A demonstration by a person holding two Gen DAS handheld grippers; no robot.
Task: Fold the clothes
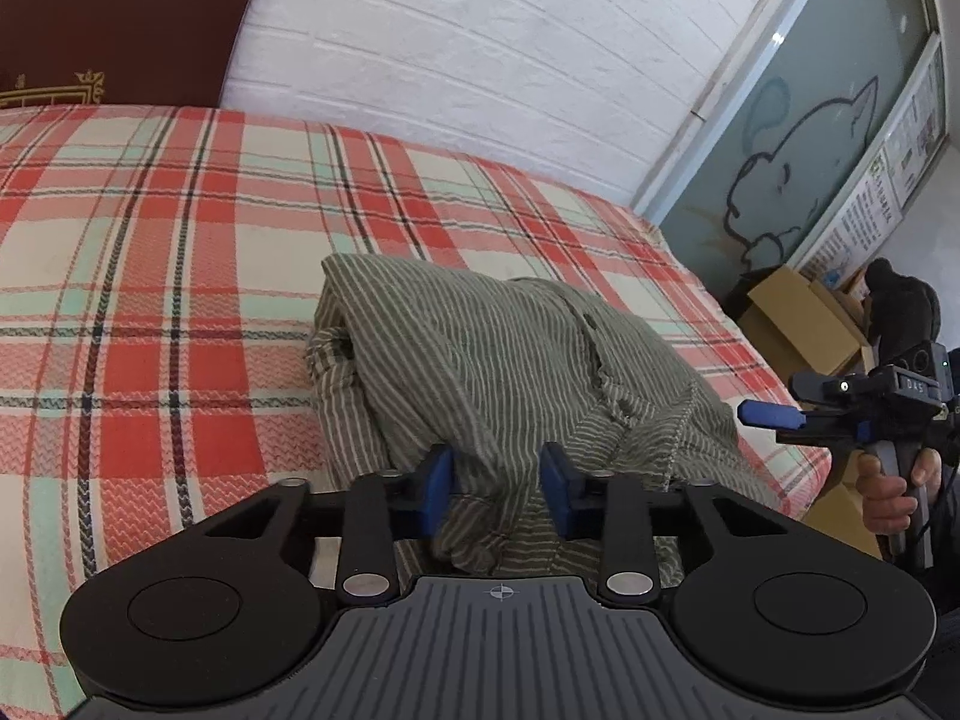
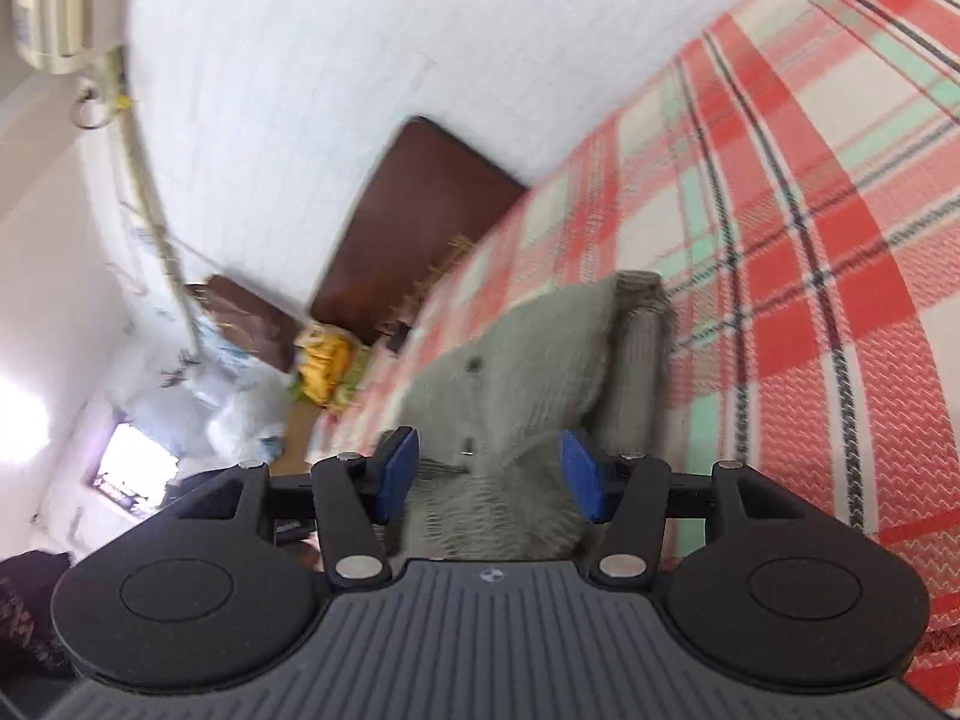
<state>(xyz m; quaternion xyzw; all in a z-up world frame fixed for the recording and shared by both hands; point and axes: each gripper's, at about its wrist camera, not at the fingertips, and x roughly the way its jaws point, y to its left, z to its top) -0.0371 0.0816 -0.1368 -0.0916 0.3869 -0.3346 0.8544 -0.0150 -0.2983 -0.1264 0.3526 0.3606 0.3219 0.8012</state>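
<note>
A grey-green striped shirt [image 1: 480, 360] lies bunched on the plaid bed cover [image 1: 150, 300] near the bed's near edge. My left gripper [image 1: 495, 492] is open, its blue pads on either side of a fold of the shirt's near edge without pinching it. My right gripper shows in the left wrist view [image 1: 774, 414] off the bed's right side, held by a hand. In the right wrist view the right gripper [image 2: 489, 474] is open, with the blurred shirt [image 2: 528, 360] between and beyond its pads.
A white brick wall [image 1: 480, 42] runs behind the bed. A dark red headboard [image 1: 120, 18] stands at the left. Cardboard boxes [image 1: 798, 324] and a glass door with a cartoon drawing [image 1: 798, 162] are at the right. Bags and a yellow object [image 2: 324, 366] lie beside the bed.
</note>
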